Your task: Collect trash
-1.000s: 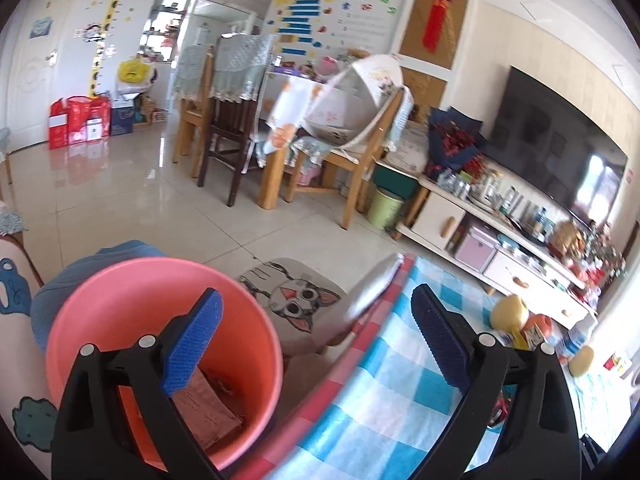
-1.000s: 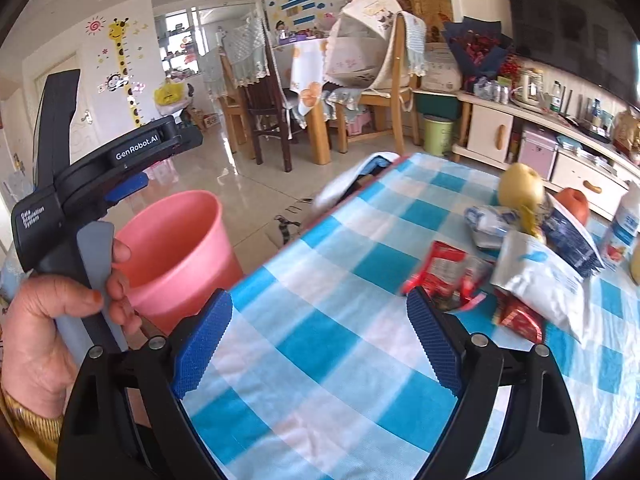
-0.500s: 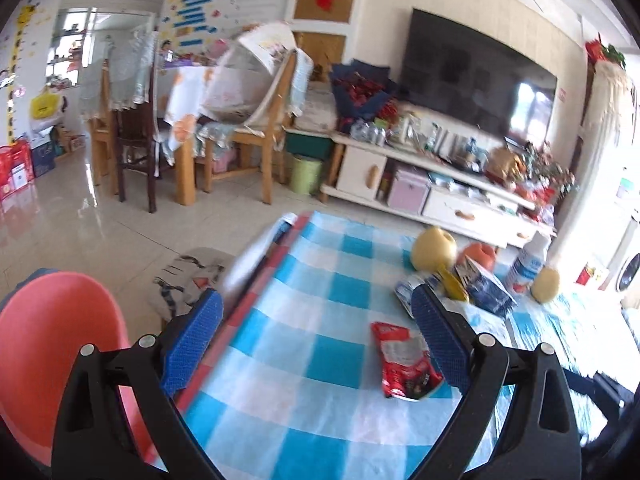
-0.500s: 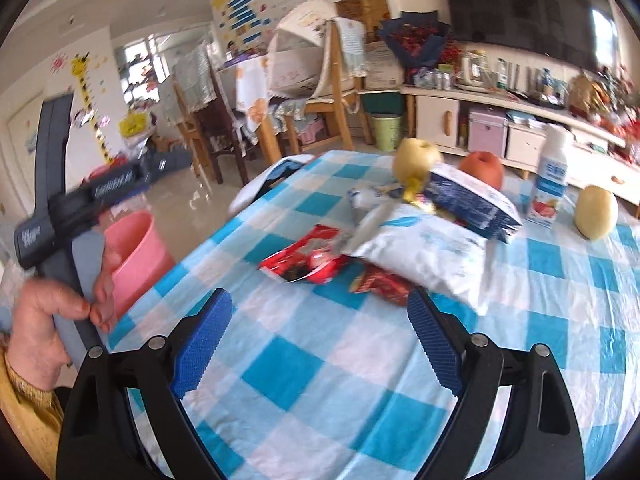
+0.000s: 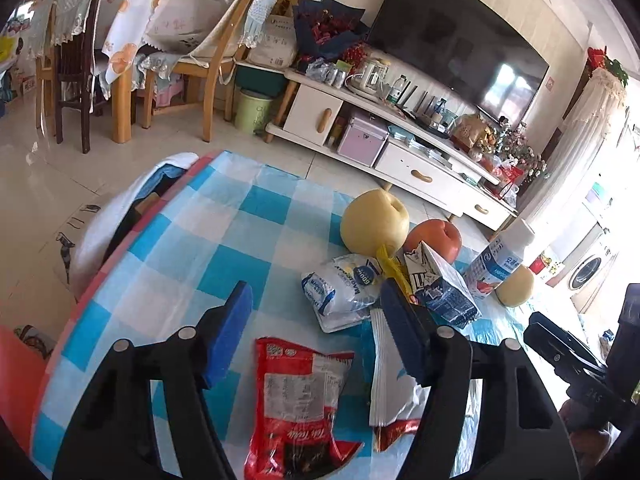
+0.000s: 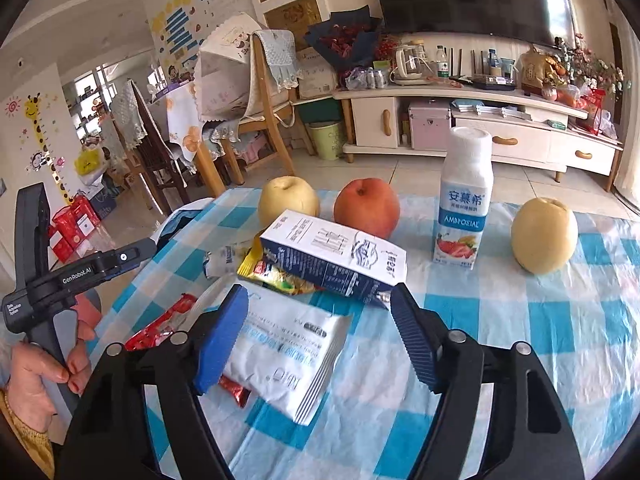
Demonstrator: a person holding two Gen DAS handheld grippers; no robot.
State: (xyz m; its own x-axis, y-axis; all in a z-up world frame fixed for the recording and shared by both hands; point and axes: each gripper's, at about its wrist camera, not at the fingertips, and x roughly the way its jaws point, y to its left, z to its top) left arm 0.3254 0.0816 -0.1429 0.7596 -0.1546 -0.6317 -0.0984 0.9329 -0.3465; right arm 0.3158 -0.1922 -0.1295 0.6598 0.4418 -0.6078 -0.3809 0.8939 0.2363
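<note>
From your left wrist view, your left hand-held gripper (image 5: 316,336) hangs over the checked counter (image 5: 224,240), its jaws apart and just narrowed, gripping nothing. The red snack wrapper (image 5: 300,400) lies flat between and below them. Behind that wrapper lies a crumpled white-and-blue wrapper (image 5: 344,292), with a blue carton (image 5: 444,284) just right of it.

From your right wrist view, your right hand-held gripper (image 6: 320,336) also stands apart, just narrowed, with nothing clamped. The white pouch (image 6: 288,352) lies under its left pad. The blue carton (image 6: 336,256) lies behind the pouch, a yellow wrapper (image 6: 276,276) tucked under it, and the red snack wrapper (image 6: 160,324) is left of the pouch.
</note>
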